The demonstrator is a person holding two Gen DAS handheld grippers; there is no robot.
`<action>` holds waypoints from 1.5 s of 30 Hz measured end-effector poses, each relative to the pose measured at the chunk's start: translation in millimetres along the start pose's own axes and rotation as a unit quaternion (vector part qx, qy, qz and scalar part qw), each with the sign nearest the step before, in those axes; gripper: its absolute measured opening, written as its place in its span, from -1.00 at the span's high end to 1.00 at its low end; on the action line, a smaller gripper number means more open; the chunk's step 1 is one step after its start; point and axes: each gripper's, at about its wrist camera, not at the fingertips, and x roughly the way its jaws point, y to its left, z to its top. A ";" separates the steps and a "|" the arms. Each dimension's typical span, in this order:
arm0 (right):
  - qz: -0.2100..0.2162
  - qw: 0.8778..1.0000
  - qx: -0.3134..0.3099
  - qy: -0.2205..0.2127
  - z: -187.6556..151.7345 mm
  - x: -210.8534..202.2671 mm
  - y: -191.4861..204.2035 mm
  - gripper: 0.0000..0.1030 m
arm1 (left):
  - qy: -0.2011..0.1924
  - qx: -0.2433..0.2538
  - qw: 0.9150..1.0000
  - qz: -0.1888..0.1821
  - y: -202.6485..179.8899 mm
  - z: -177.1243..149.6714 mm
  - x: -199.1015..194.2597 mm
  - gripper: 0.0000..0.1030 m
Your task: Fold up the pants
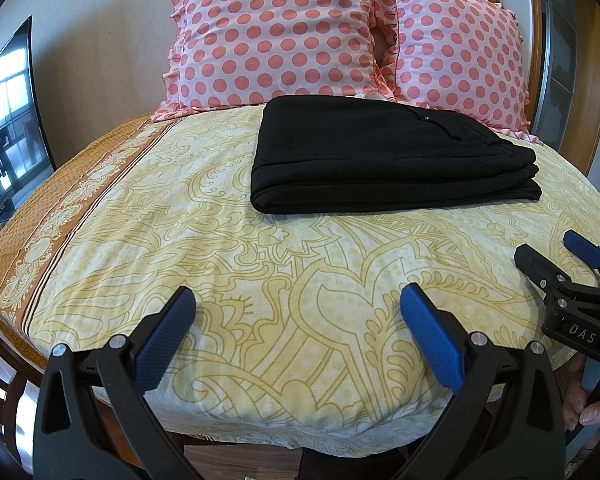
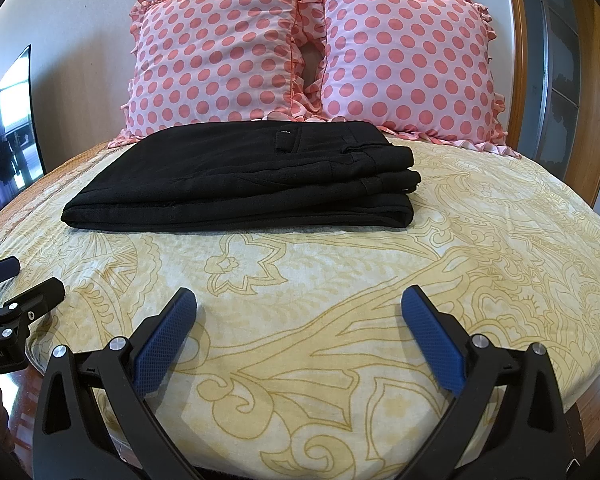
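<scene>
Black pants [image 1: 380,152] lie folded into a neat flat stack on the yellow patterned bedsheet [image 1: 260,280], just in front of the pillows; they also show in the right wrist view [image 2: 244,176]. My left gripper [image 1: 298,300] is open and empty, hovering over the near part of the bed, well short of the pants. My right gripper [image 2: 299,300] is open and empty too, also near the foot of the bed. The right gripper shows at the right edge of the left wrist view [image 1: 556,256], and the left gripper shows at the left edge of the right wrist view [image 2: 20,280].
Two pink polka-dot pillows [image 1: 276,36] [image 2: 408,64] lean against the wall behind the pants. A dark TV screen [image 1: 8,120] stands at the left. A wooden frame and door [image 1: 560,60] are at the right. The bed's near edge [image 1: 260,436] drops to a wooden frame.
</scene>
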 end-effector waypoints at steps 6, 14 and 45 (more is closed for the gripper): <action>0.000 1.000 0.000 0.000 0.1 0.0 0.1 -0.97 | 0.000 0.000 1.000 0.000 0.1 0.1 0.1 -0.97; 0.000 1.000 0.000 0.000 0.0 -0.1 0.2 -0.97 | 0.000 0.000 1.000 0.000 0.1 0.1 0.2 -0.97; 0.000 1.000 -0.001 0.000 0.4 -0.6 0.2 -0.97 | 0.014 -0.010 1.000 0.003 2.0 7.6 2.7 -0.97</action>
